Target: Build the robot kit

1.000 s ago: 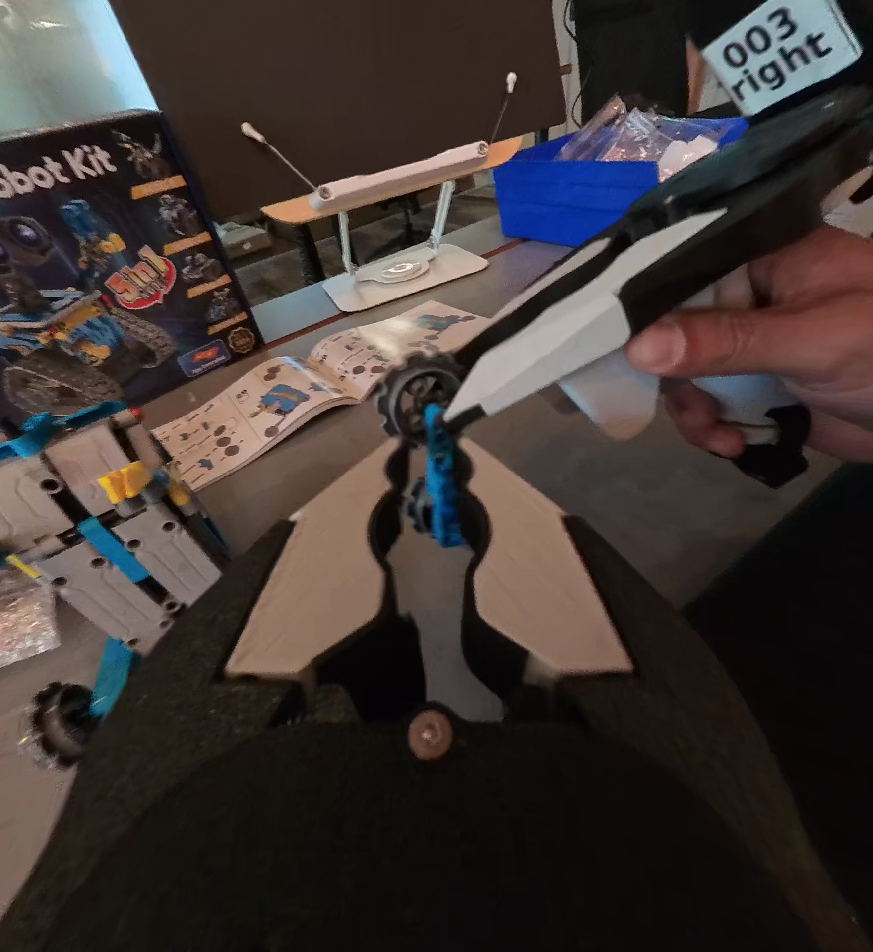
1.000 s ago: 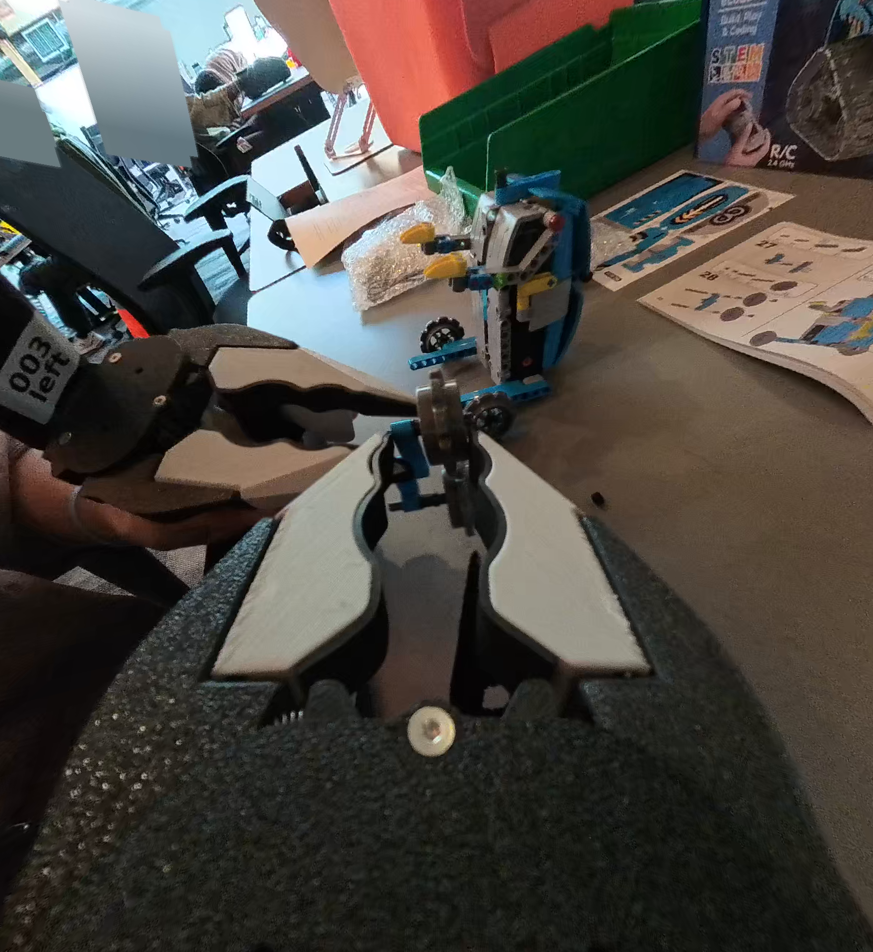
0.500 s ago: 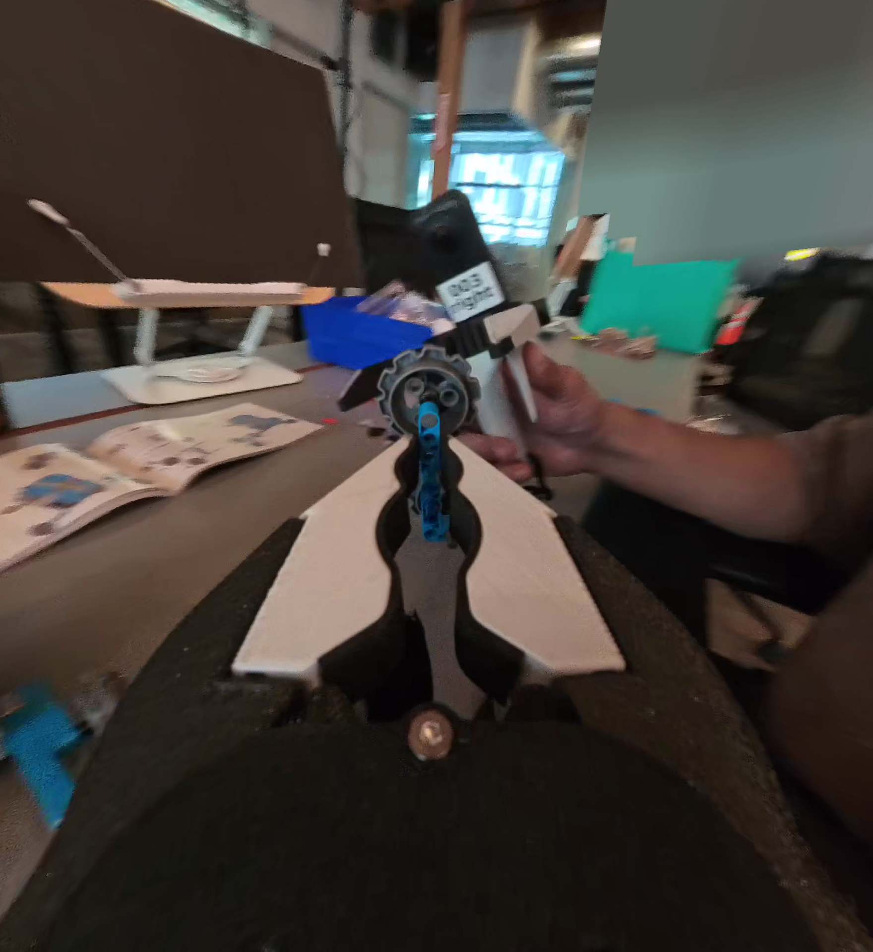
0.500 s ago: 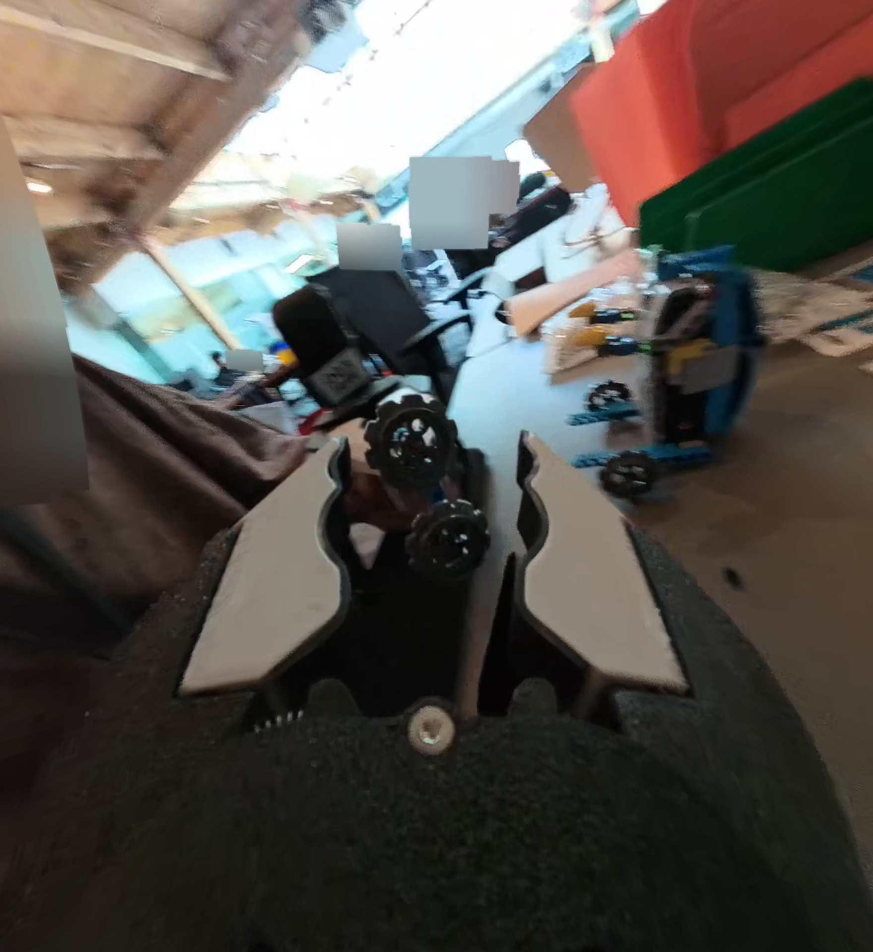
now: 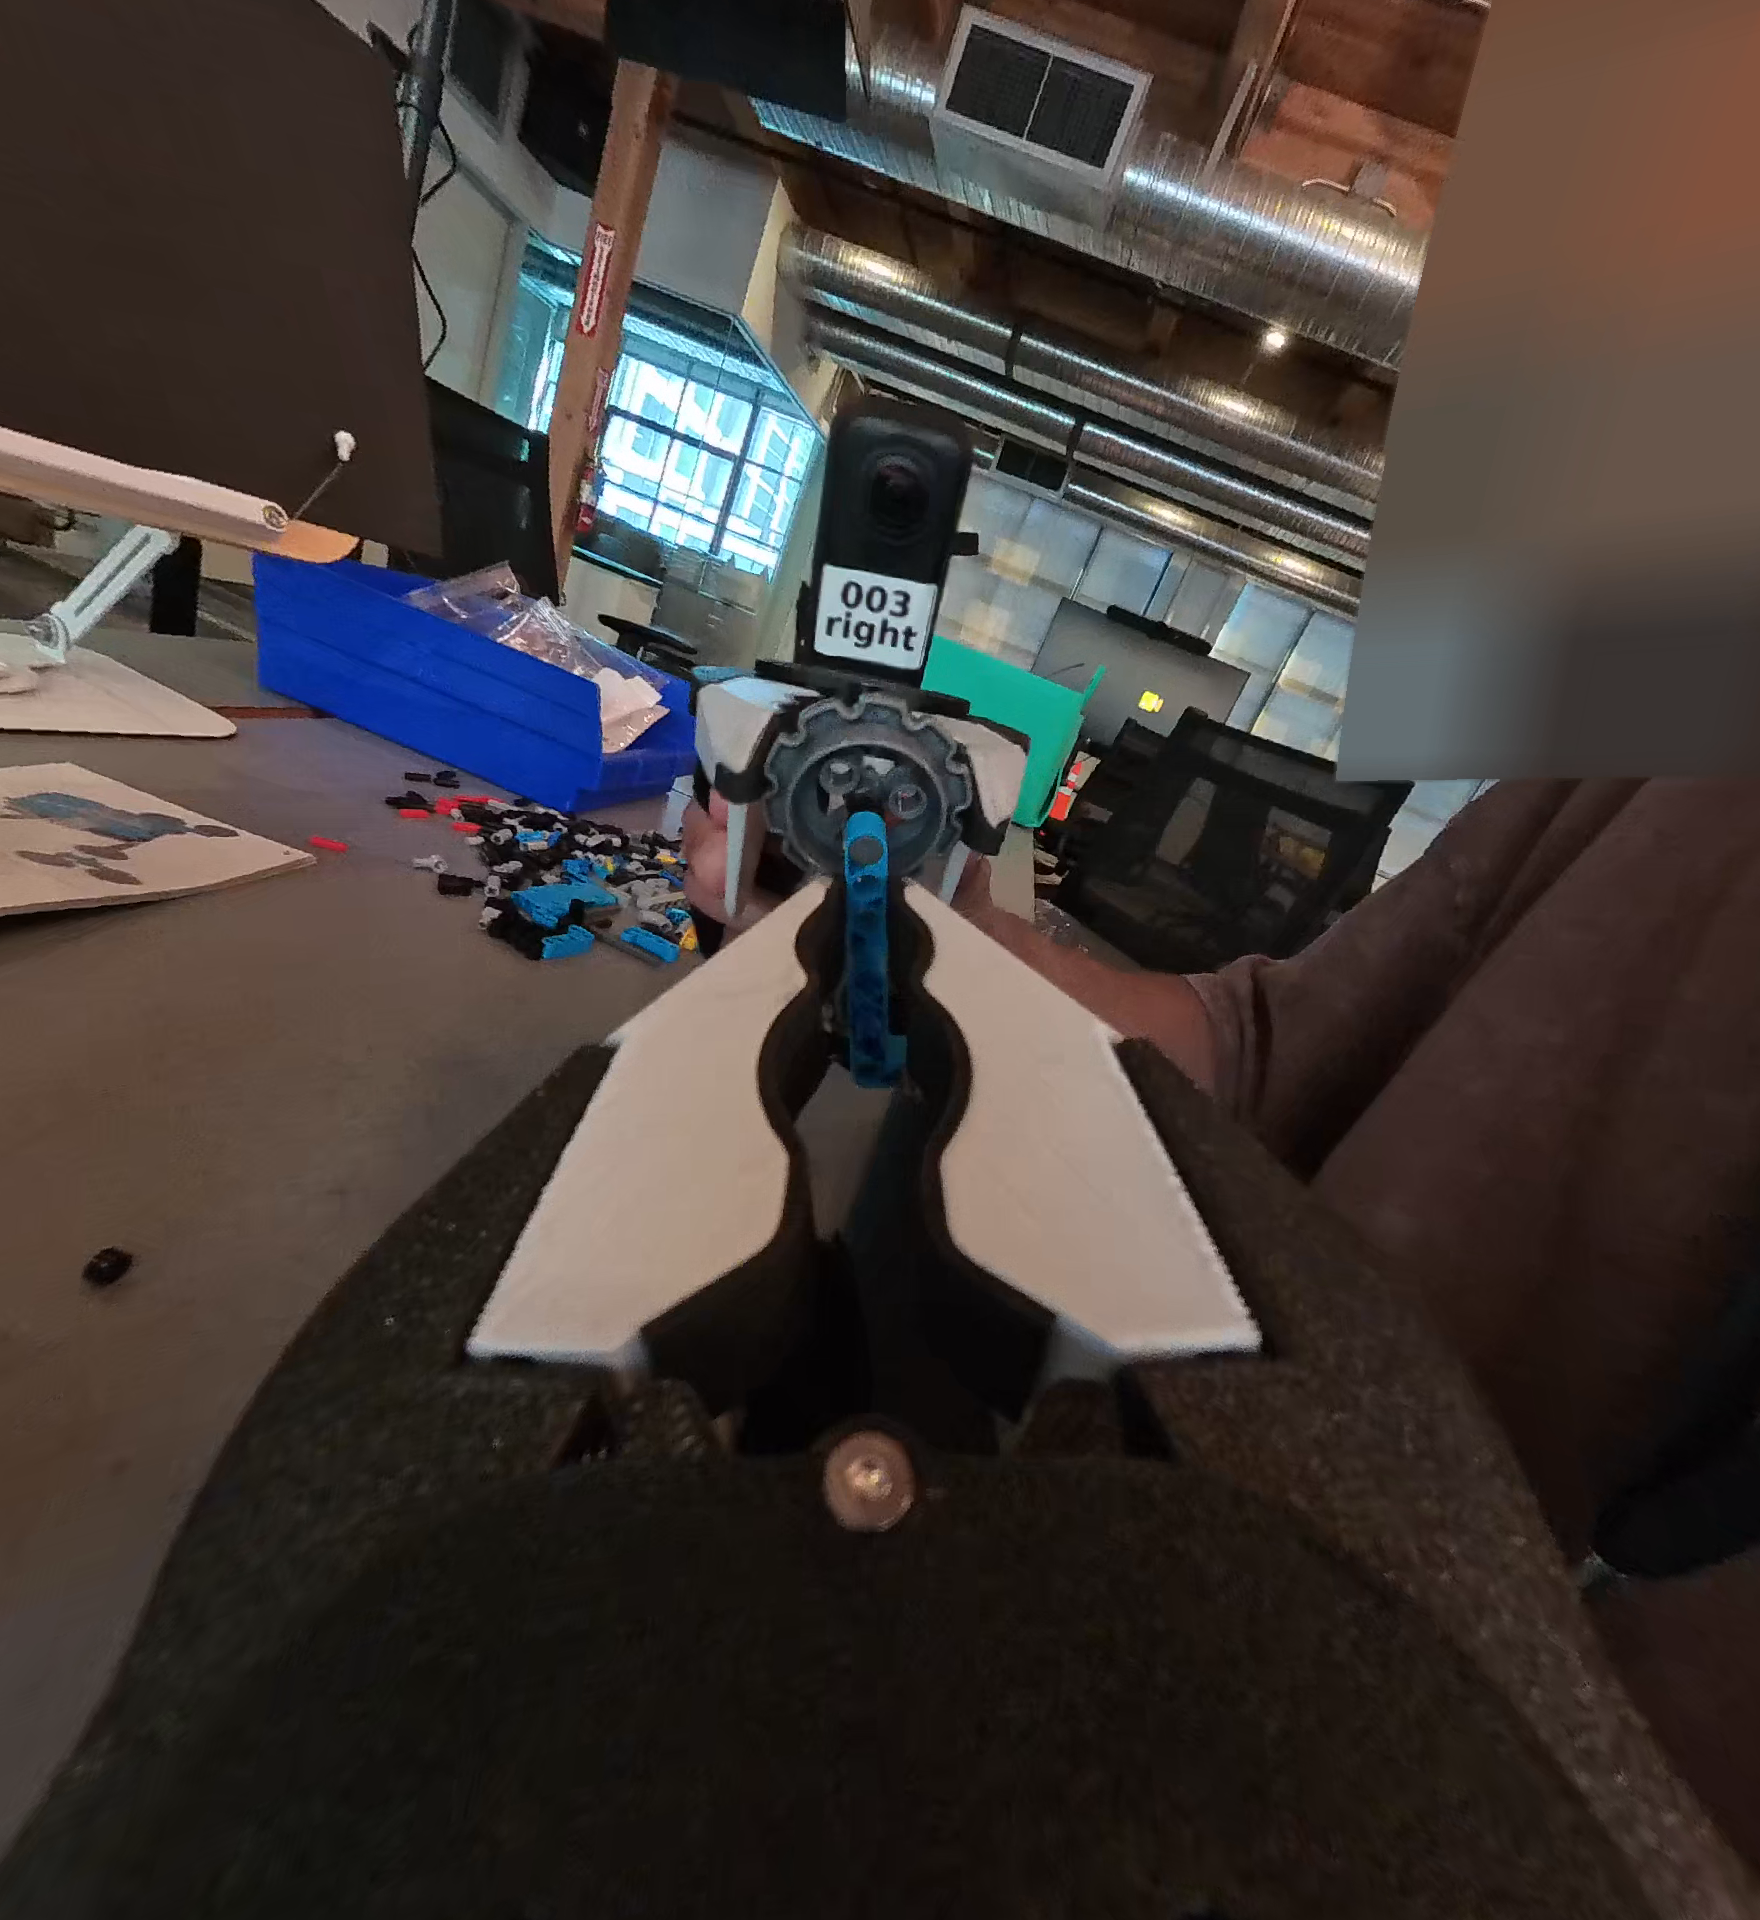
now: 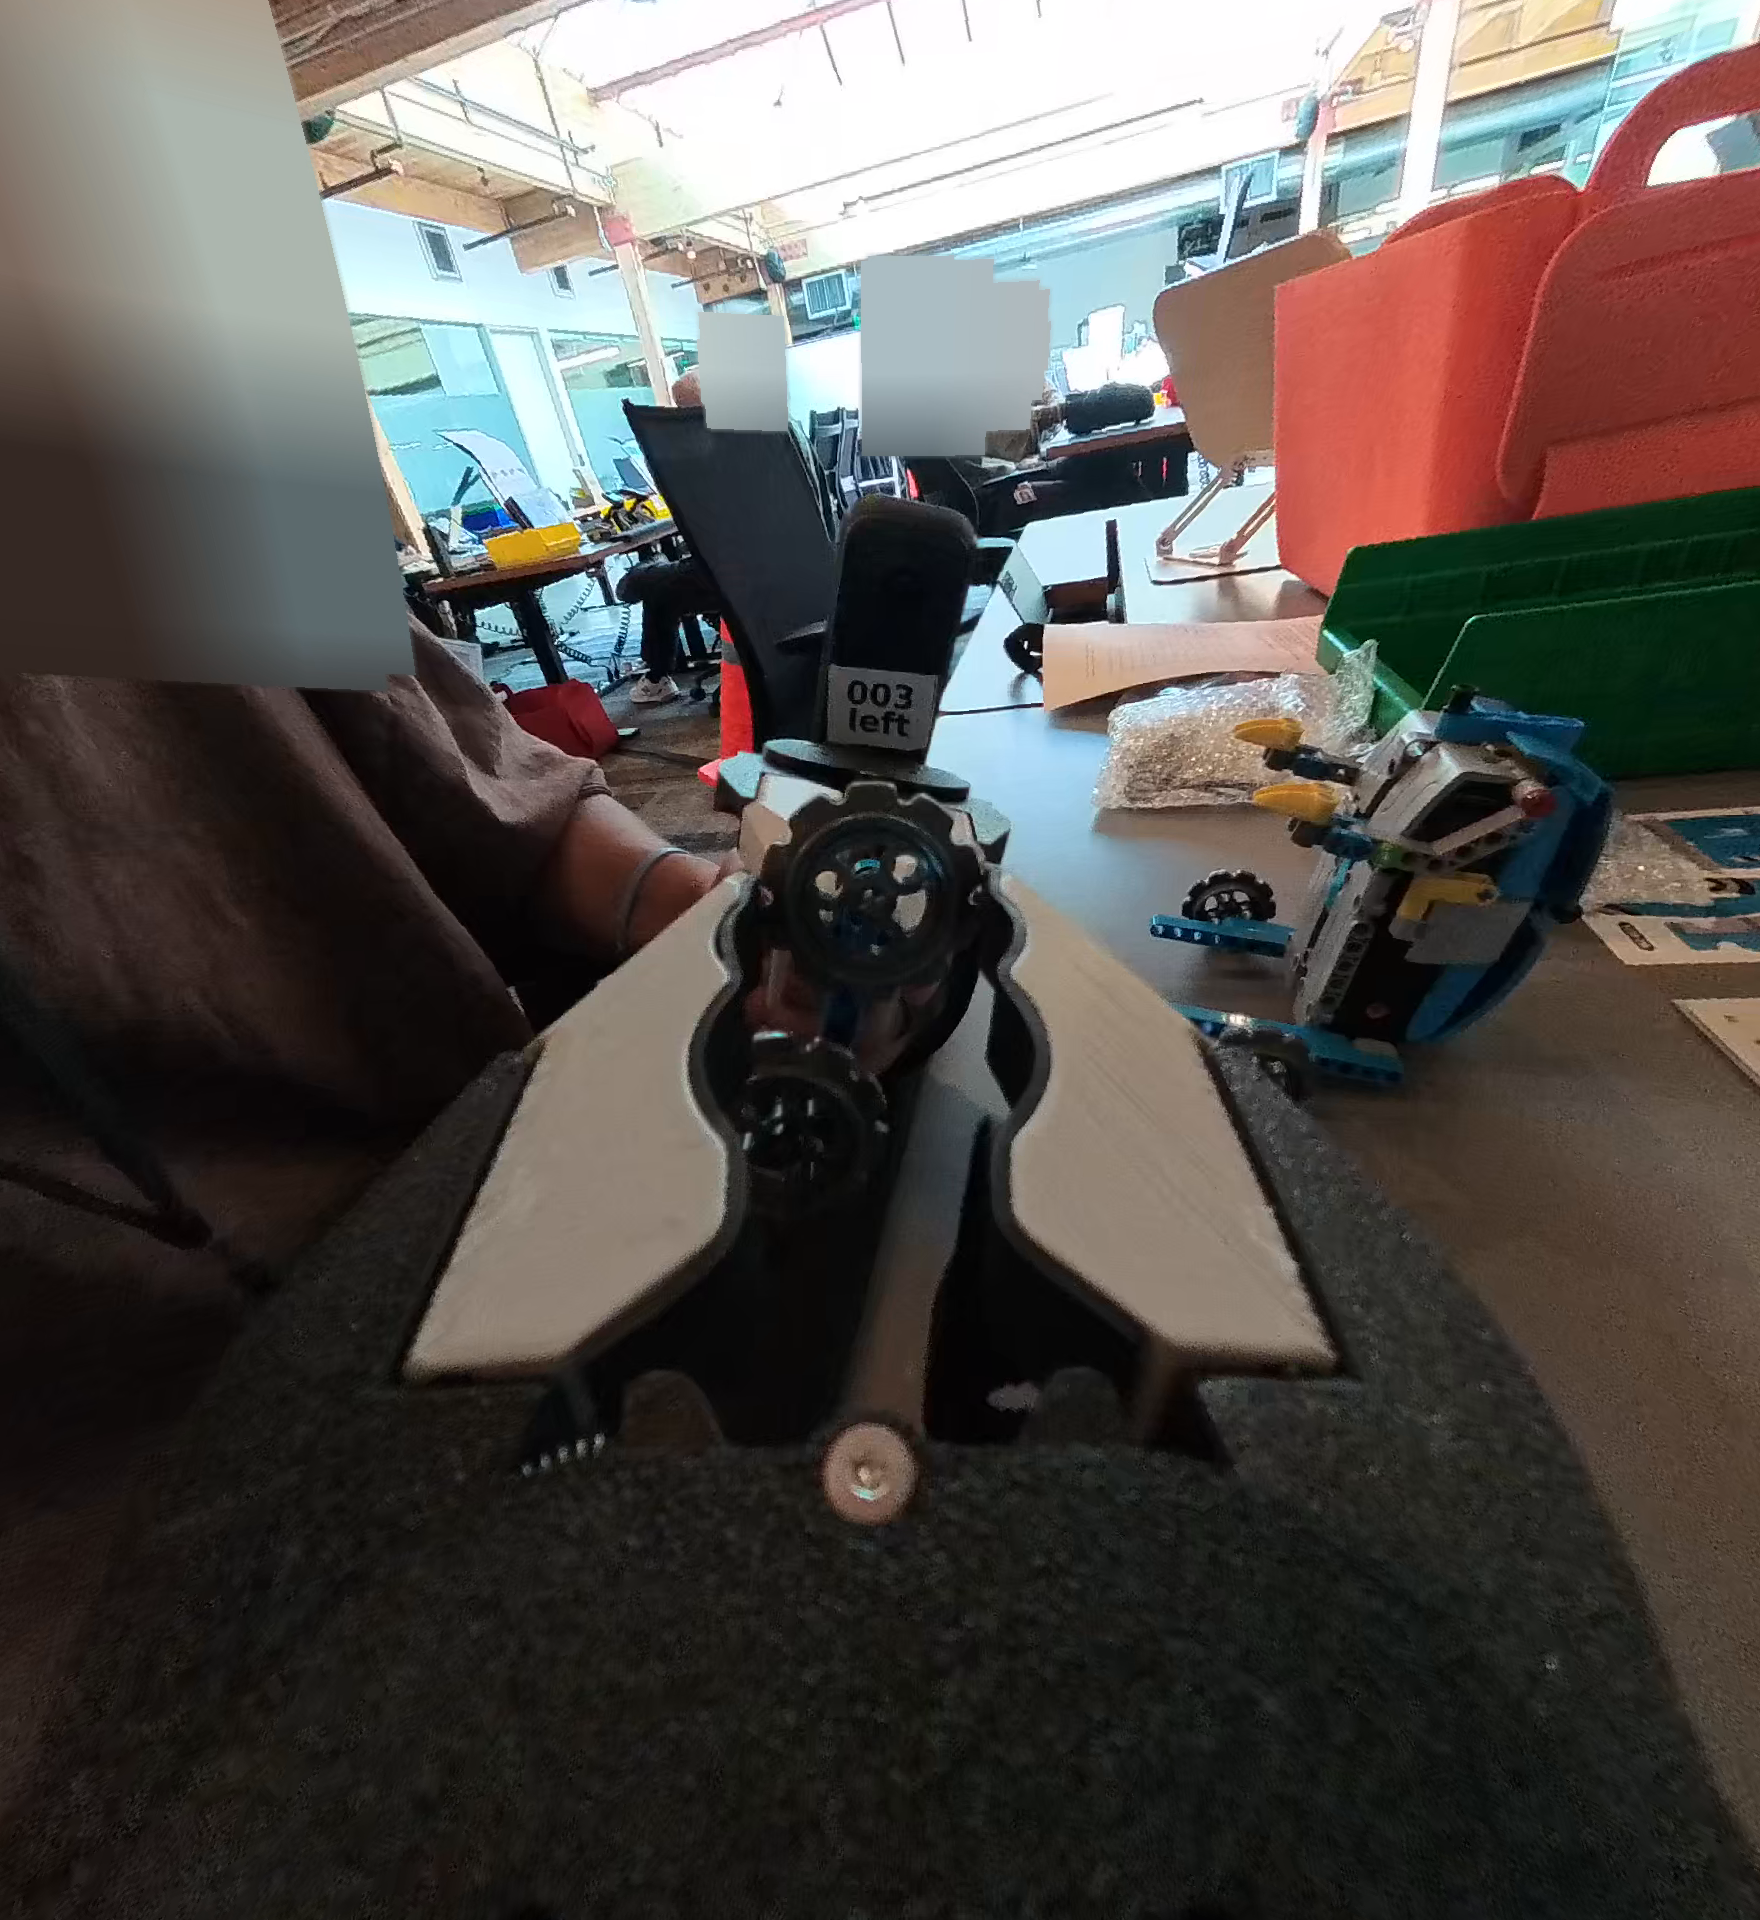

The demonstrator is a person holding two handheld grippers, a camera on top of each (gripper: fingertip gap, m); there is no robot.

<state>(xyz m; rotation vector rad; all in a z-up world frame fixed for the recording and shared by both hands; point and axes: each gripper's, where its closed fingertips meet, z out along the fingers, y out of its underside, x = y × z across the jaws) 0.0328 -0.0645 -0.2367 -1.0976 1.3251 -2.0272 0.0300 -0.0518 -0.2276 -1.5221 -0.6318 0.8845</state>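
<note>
Beam point(image 5: 868, 966), blue and studded, sits pinched between the left fingers point(image 5: 689, 1122); a toothed grey wheel point(image 5: 871, 795) tops it. Only the right view shows a second wheel point(image 6: 808, 1127) between the right fingers point(image 6: 1115, 1143), spread wide around the first.

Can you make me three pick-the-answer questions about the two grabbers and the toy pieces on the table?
1. Where does the blue bin sit?
A. on the table behind the pile of small pieces
B. on the floor
C. on top of the toy robot

2. What colour is the beam that the left gripper pinches?
A. red
B. blue
C. yellow

3. How is the toy robot resting?
A. standing upright
B. hanging in the air
C. tipped on its side on the table

Answers: 1 A, the bin stands on the table just past the pile of small pieces. 2 B, the beam between the fingers is blue, with a toothed wheel at its end. 3 C, it lies tilted beside the green bin.
</note>
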